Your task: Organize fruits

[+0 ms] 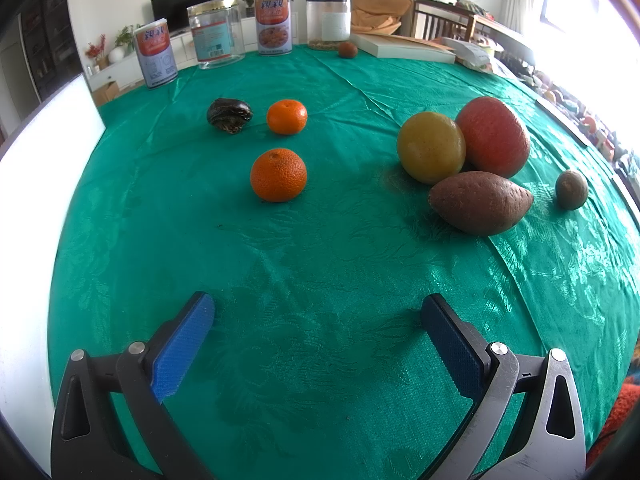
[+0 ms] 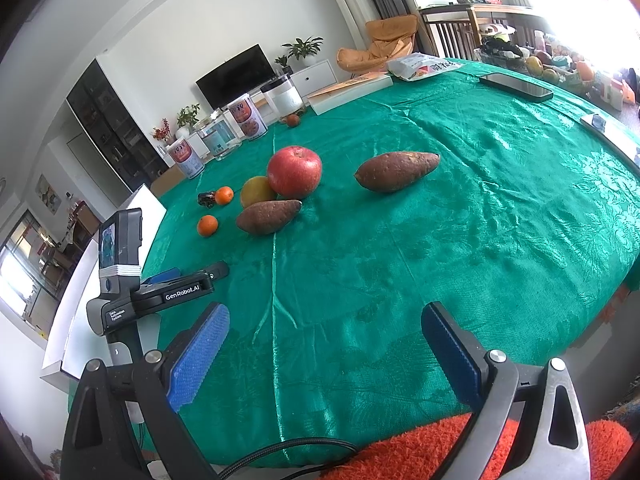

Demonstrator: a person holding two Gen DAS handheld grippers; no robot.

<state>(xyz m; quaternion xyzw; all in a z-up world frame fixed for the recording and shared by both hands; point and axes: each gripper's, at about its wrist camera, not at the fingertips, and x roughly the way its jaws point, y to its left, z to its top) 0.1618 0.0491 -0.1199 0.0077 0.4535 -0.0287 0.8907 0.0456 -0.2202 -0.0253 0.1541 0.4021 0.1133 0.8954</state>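
Ribbed blue tool (image 1: 318,314) pads over glossy cloth (image 1: 320,248).

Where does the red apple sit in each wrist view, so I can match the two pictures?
Left wrist view: the red apple is right of centre, behind the sweet potato, touching the yellow fruit on its left.
Right wrist view: the red apple is left of centre, above the sweet potato, with the yellow fruit at its left.
Shared landmark: the black-lidded clear jar at the table's far edge.
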